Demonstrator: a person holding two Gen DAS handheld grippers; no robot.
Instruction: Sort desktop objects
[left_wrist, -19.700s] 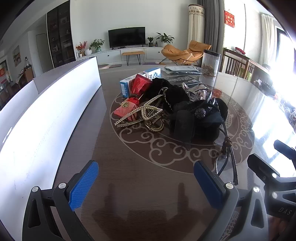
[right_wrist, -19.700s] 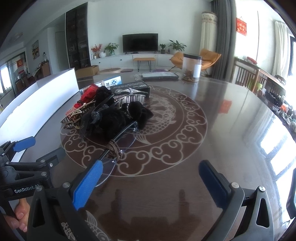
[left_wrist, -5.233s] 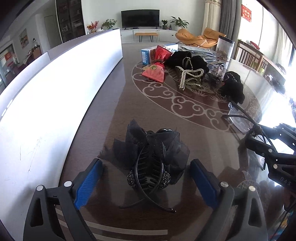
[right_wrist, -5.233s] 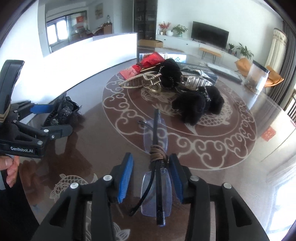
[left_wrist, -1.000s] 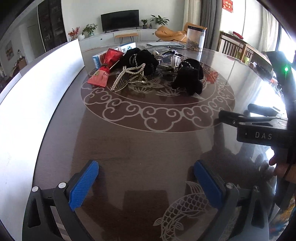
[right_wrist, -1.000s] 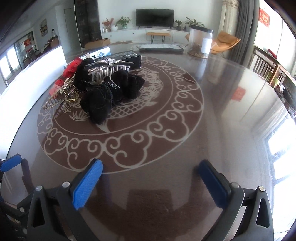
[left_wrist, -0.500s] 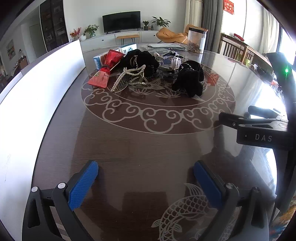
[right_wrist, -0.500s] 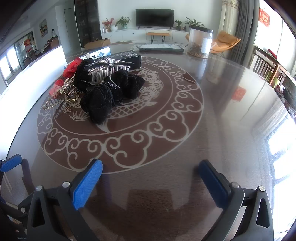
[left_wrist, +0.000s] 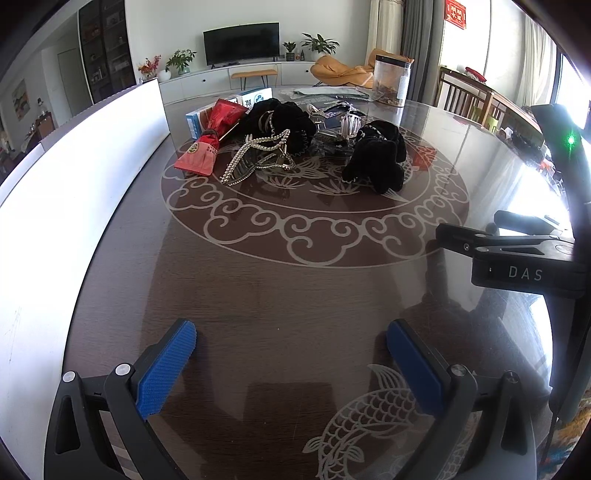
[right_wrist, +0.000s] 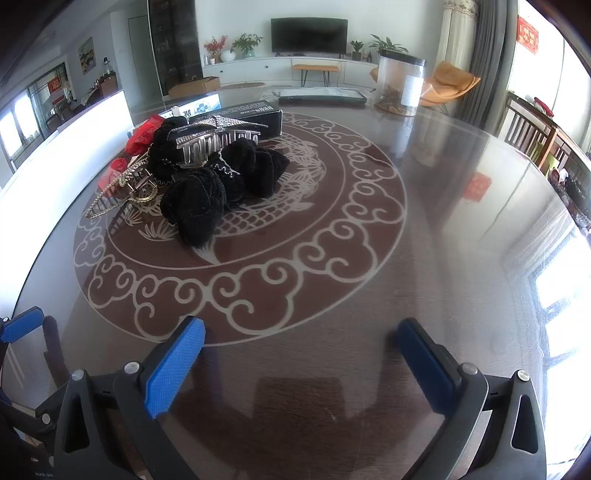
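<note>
the pile of accessories (right_wrist: 207, 173) sits on the far left part of the round table (right_wrist: 461, 258), inside the pale cloud-pattern ring, well apart from both grippers. up front in that heap, a black scrunchie (right_wrist: 195, 206) lies nearest the camera, a silver claw clip (right_wrist: 216, 142) perched on top behind it, a pearl-edged clip (left_wrist: 255, 158) splayed at the left edge, touching a red pouch (left_wrist: 199, 155). behind the pile a dark flat box (right_wrist: 255, 114) and a blue-and-white box (left_wrist: 229, 110); further back a clear jar (right_wrist: 400, 83) stands alone. left gripper (left_wrist: 291, 362) hangs low over bare wood, blue pads spread wide, nothing between them. right gripper (right_wrist: 299, 362) the same story, jaws wide apart and empty, over the near edge of the ring. in the left wrist view the right gripper's black body juts in from the right side.
</note>
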